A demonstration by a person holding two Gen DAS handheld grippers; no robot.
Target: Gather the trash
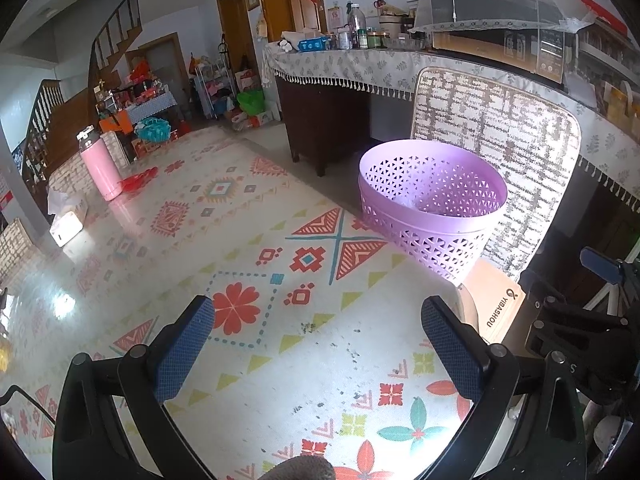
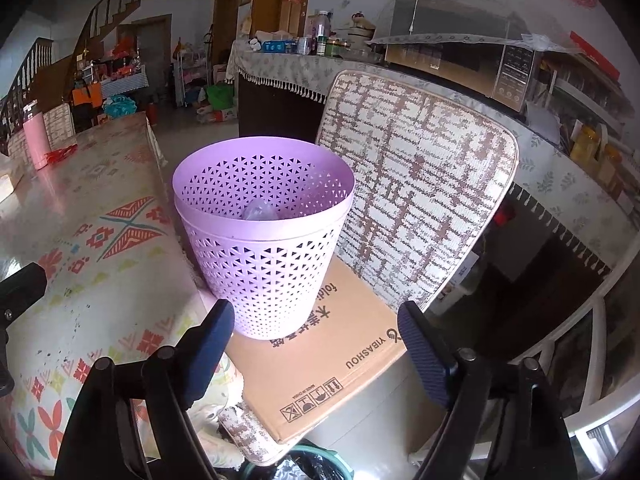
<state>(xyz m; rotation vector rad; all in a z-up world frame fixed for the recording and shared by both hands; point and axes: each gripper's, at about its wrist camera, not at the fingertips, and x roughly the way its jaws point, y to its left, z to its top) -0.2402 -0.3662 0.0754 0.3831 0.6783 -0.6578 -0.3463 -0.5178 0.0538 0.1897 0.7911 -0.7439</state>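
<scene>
Basket [image 2: 262, 248] ahead; both grippers' jaws spread, empty

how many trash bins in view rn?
2. The purple basket stands on the cardboard box on the chair. A second bin with a black liner sits low at the bottom edge of the right wrist view, mostly cut off. Others may be hidden.

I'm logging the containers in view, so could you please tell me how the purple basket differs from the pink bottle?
The purple basket is wide, open-topped and perforated with triangular holes; the pink bottle is tall, slim, solid-walled and capped. The basket stands on a cardboard box on a chair, while the bottle stands on the patterned table. Both are upright and pastel-coloured.
</scene>
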